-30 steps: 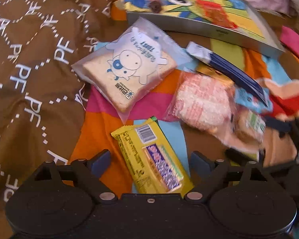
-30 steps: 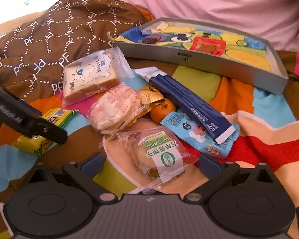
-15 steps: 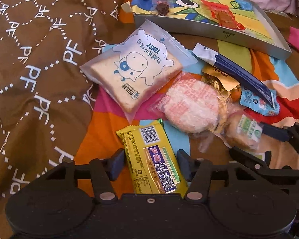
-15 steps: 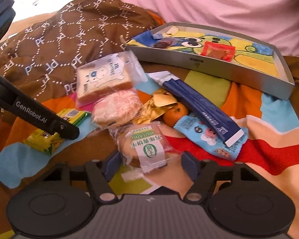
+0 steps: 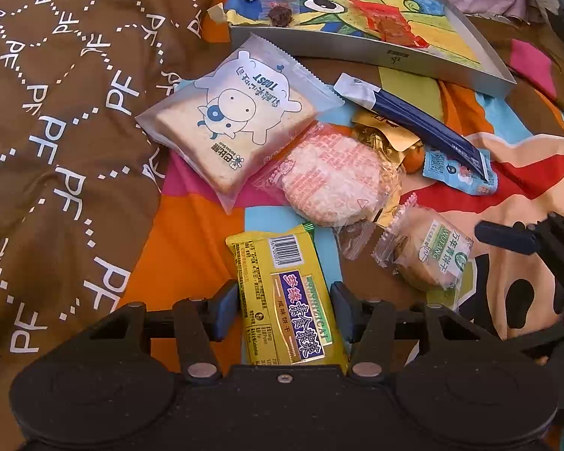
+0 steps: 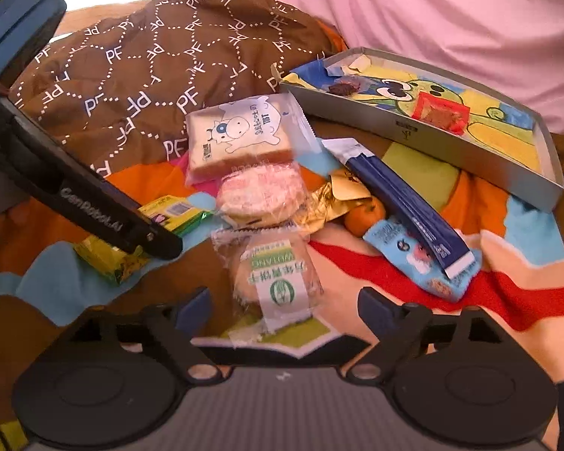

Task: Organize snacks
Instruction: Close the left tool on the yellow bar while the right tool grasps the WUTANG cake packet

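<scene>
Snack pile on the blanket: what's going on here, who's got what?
A person works two handheld grippers over loose snacks on a patchwork blanket. The left gripper is shut on the yellow cracker pack. The right gripper is open around the green-label pastry, not gripping it. The tray beyond holds only two small items; the toast bag and others lie outside it.

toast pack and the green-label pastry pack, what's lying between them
The round pink-printed cracker pack lies between the toast pack and the green-label pastry pack, overlapping both edges; clearest in the right wrist view.
</scene>
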A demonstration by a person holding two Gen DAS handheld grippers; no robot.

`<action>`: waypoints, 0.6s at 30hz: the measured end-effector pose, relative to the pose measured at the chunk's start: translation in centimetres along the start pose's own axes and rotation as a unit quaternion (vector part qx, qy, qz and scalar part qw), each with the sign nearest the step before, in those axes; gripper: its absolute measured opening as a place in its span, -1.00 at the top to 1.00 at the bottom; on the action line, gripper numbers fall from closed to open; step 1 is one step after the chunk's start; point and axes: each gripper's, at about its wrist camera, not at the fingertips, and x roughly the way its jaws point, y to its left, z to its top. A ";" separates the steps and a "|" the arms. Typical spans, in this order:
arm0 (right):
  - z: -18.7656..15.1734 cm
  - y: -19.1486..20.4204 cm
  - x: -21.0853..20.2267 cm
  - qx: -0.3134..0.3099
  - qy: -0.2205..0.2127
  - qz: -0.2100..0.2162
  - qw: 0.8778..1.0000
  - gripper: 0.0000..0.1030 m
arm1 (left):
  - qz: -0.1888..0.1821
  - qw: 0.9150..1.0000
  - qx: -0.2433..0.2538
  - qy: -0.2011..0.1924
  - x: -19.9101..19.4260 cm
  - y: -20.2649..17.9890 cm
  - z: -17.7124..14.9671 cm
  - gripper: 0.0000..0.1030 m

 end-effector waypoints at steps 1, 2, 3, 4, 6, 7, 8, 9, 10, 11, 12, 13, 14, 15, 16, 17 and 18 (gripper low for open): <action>0.1 -0.1 0.4 -0.001 0.000 0.003 1.000 -0.72 | -0.001 1.000 0.000 0.001 0.0 0.0 0.0 -0.07; 0.1 -0.3 0.9 0.000 0.003 0.003 1.000 -0.72 | -0.002 1.000 0.000 0.001 0.0 0.1 0.0 -0.07; 0.2 -0.4 1.3 0.006 0.009 0.001 1.000 -0.73 | -0.002 1.000 0.001 0.000 0.0 0.1 0.0 -0.07; 0.1 -0.5 1.6 0.013 0.012 0.002 1.000 -0.73 | -0.001 1.000 0.002 0.000 0.1 0.0 0.0 -0.07; 0.1 -0.5 1.5 0.016 0.011 0.003 1.000 -0.70 | 0.000 1.000 0.005 0.001 0.1 -0.1 0.1 -0.07; 0.1 -0.4 1.4 0.012 0.009 0.003 1.000 -0.63 | 0.001 1.000 0.004 0.002 0.1 -0.1 0.1 -0.07; 0.0 -0.2 1.4 0.010 0.007 0.004 1.000 -0.55 | 0.001 1.000 0.005 0.002 0.1 -0.1 0.1 -0.07; 0.0 0.0 1.3 0.007 0.004 0.005 1.000 -0.50 | 0.002 1.000 0.006 0.003 0.1 -0.1 0.1 -0.08; 0.0 0.2 1.2 0.003 0.002 0.007 1.000 -0.41 | 0.004 1.000 0.007 0.002 0.1 -0.2 0.1 -0.08; 0.0 0.3 1.1 0.001 0.000 0.008 1.000 -0.36 | 0.005 1.000 0.008 0.002 0.1 -0.3 0.1 -0.08; 0.0 0.4 1.0 0.001 -0.002 0.006 1.000 -0.35 | 0.006 1.000 0.008 0.002 0.1 -0.4 0.1 -0.08; 0.0 0.4 1.0 0.000 -0.002 0.005 1.000 -0.34 | 0.007 1.000 0.008 0.002 0.1 -0.4 0.1 -0.08; 0.0 0.5 0.9 0.000 -0.001 0.004 1.000 -0.32 | 0.007 1.000 0.008 0.002 0.1 -0.4 0.1 -0.08; 0.0 0.6 0.9 0.002 0.003 0.002 1.000 -0.31 | 0.008 1.000 0.008 0.002 0.1 -0.4 0.1 -0.08; 0.1 0.6 0.8 0.003 0.006 0.000 1.000 -0.30 | 0.008 1.000 0.007 0.001 0.1 -0.4 0.1 -0.07; 0.1 0.8 0.7 0.003 0.009 -0.004 1.000 -0.30 | 0.009 1.000 0.007 0.001 0.0 -0.4 0.1 -0.08; 0.0 0.9 0.6 0.001 0.011 -0.010 1.000 -0.29 | 0.009 1.000 0.006 0.001 0.0 -0.4 0.1 -0.08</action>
